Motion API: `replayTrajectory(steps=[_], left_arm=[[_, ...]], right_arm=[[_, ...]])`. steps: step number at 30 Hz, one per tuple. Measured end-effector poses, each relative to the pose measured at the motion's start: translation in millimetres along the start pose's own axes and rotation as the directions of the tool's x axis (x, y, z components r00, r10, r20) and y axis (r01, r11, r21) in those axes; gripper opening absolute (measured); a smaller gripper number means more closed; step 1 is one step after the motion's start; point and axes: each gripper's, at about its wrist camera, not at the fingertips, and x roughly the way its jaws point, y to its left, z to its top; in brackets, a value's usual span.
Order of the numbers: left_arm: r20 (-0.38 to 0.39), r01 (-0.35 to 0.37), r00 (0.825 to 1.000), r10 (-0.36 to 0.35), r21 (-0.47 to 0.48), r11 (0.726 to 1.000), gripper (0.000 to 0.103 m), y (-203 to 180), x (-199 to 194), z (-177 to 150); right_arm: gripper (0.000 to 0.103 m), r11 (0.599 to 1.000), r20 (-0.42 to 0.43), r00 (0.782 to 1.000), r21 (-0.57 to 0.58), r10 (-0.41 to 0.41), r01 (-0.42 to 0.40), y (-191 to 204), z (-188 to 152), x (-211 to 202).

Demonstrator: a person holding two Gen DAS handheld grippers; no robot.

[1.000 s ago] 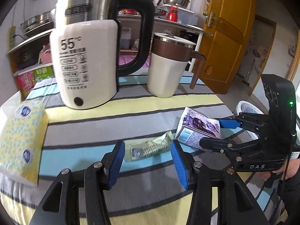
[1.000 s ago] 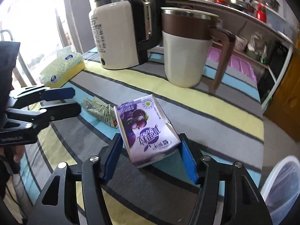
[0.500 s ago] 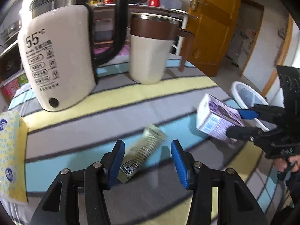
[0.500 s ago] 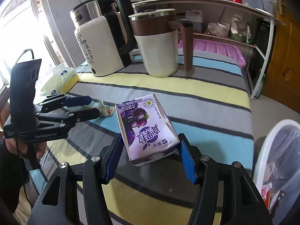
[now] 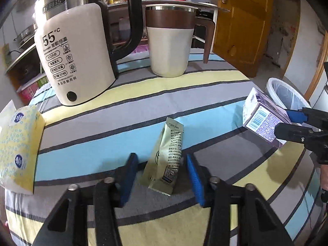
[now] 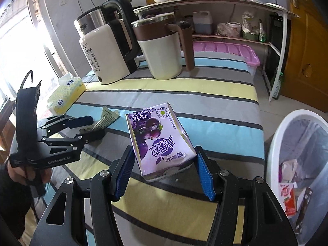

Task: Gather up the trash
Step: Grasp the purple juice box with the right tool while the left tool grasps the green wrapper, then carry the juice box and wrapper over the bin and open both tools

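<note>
My right gripper [image 6: 164,170] is shut on a purple milk carton [image 6: 158,139] and holds it above the striped table, near the table's right edge. The carton also shows in the left wrist view [image 5: 262,116], held off the cloth. My left gripper [image 5: 161,176] is open around a pale green snack wrapper [image 5: 167,157] that lies flat on the cloth; the blue pads stand apart from it on both sides. In the right wrist view the wrapper [image 6: 106,119] sticks out from the left gripper's fingers [image 6: 80,122].
A white trash bin [image 6: 280,135] with a liner and some trash stands on the floor right of the table. A white kettle [image 5: 75,59], a brown-topped mug [image 5: 170,43] and a yellow tissue pack [image 5: 18,147] stand on the striped tablecloth [image 5: 143,94].
The right gripper has lifted the purple carton off the table and carried it toward the bin side. The left gripper has closed in around the wrapper, which now lies lengthwise between its fingers.
</note>
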Motion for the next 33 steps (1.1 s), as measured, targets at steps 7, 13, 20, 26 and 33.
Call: replayTrajectory(steps=[7,13,20,26,33], left_arm=[[0.013,0.006,1.000,-0.005,-0.016,1.000,0.027,-10.9,-13.1,-8.7],[0.055,0.038,0.998,-0.033,-0.100,0.994,0.025,-19.7,-26.6,-19.0],[0.100,0.077,0.993,-0.062,-0.161,0.984,0.024,-35.9,-49.1,-29.0],[0.137,0.096,0.988,-0.073,-0.166,0.981,0.024,-55.1,-68.8,-32.7],[0.168,0.133,0.980,-0.105,-0.165,0.977,0.024,-78.1,-84.4,-37.0]], right_arm=[[0.059,1.000,0.025,1.000,0.013,-0.011,0.010,-0.4,-6.2,-11.8],[0.059,0.999,0.048,0.998,0.017,-0.034,0.033,1.3,-13.1,-25.4],[0.059,0.998,0.080,0.995,0.012,-0.055,0.054,3.0,-23.7,-48.7],[0.059,0.998,0.104,0.992,0.023,-0.068,0.066,1.4,-33.5,-69.3],[0.059,0.996,0.137,0.987,0.040,-0.088,0.083,-3.7,-46.4,-94.4]])
